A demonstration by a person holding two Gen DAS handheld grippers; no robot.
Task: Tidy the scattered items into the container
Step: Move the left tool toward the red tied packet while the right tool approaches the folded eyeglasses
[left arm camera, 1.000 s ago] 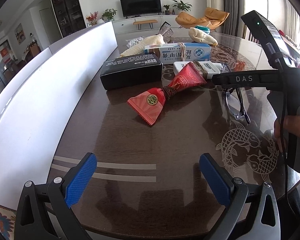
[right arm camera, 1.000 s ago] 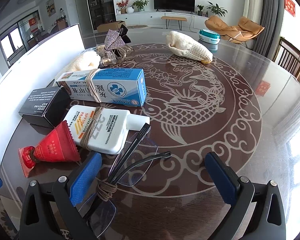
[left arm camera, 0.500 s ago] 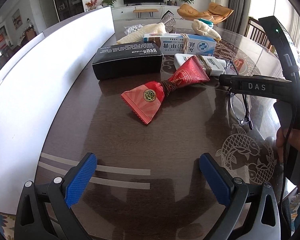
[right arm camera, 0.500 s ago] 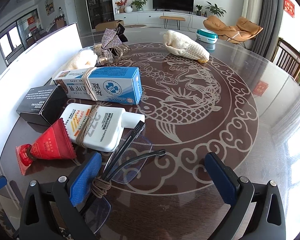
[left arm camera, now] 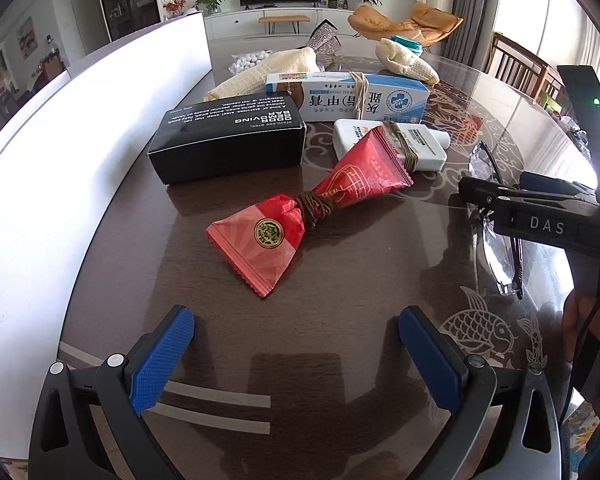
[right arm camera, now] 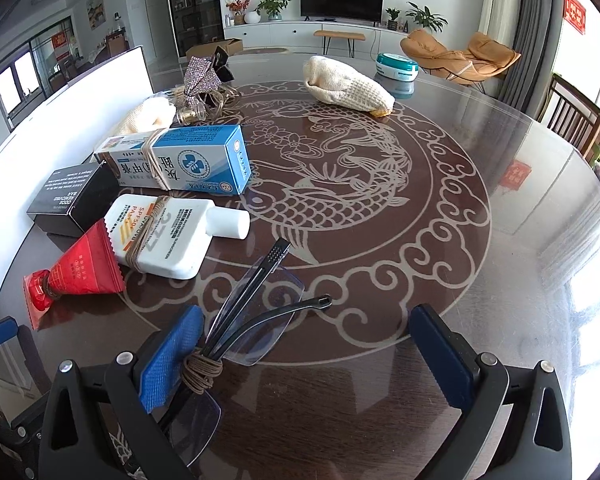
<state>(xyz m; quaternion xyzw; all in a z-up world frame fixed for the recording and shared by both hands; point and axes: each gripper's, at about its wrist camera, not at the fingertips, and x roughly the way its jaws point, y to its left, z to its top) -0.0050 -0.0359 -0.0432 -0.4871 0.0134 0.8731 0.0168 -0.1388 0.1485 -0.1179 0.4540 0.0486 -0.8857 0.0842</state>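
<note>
Hovering low over the near edge of the dark worktop (left arm camera: pixel 340 264), with the left gripper (left arm camera: pixel 296 360) spread wide and holding nothing, lined up on the red packet (left arm camera: pixel 300 224) lying just beyond it, probably as the next pick. Sitting wide apart too on the right gripper (right arm camera: pixel 304 356), clamped on nothing, its left pad resting just beside or against the string-bound bridge of the folded glasses (right arm camera: pixel 244 320), seemingly straddling them for a grasp. Lying clustered at the left of the worktop: black box (left arm camera: pixel 228 136), blue-and-white carton (right arm camera: pixel 180 160), white bottle (right arm camera: pixel 168 236) partly under the packet's far end, each tied with twine. Resting farther off: a knitted mitt (right arm camera: pixel 348 88), a second one by the white wall of the container (left arm camera: pixel 80 132), a glittery clip (right arm camera: pixel 200 80) and a teal tin (right arm camera: pixel 396 66). Standing along the left edge, that container is keeping everything within a short sideways carry; nothing visibly inside it yet. Compared with half a second ago, creeping closer: packet and black box filling more of the left view, the glasses sitting nearer and more central between the right jaws, the bound bridge now level with the left pad. No item shifted on the worktop.
</note>
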